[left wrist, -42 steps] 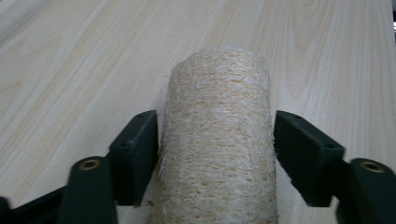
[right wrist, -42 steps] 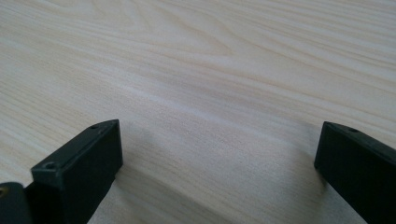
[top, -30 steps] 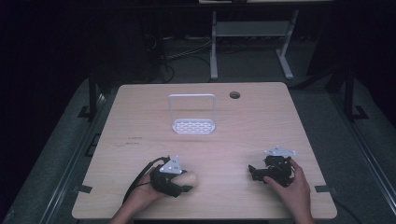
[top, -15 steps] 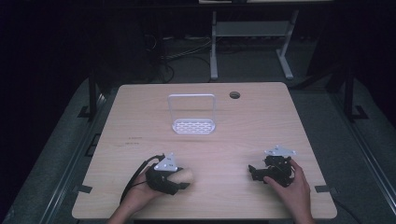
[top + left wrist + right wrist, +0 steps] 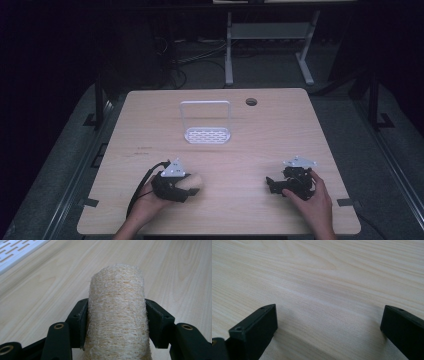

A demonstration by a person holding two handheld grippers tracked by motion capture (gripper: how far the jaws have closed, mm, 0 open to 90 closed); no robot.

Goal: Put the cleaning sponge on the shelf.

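A pale, fibrous loofah roll (image 5: 117, 312) lies between the jaws of my left gripper (image 5: 116, 315), which is shut on it from both sides. In the high view that gripper (image 5: 189, 184) rests near the table's front left with the loofah roll (image 5: 192, 181) poking out toward the right. My right gripper (image 5: 272, 184) sits at the front right, held by a hand, pointing left. Its jaws stand wide open over bare wood, and the right gripper (image 5: 329, 322) holds nothing.
A white rack (image 5: 207, 134) with a slotted base and a wire frame stands mid-table, toward the back. A small dark round hole (image 5: 251, 102) lies near the table's far edge. The wooden table (image 5: 260, 145) has dark floor around it.
The left gripper has shifted slightly toward the front left with the loofah roll in it. The right gripper has stayed in place.
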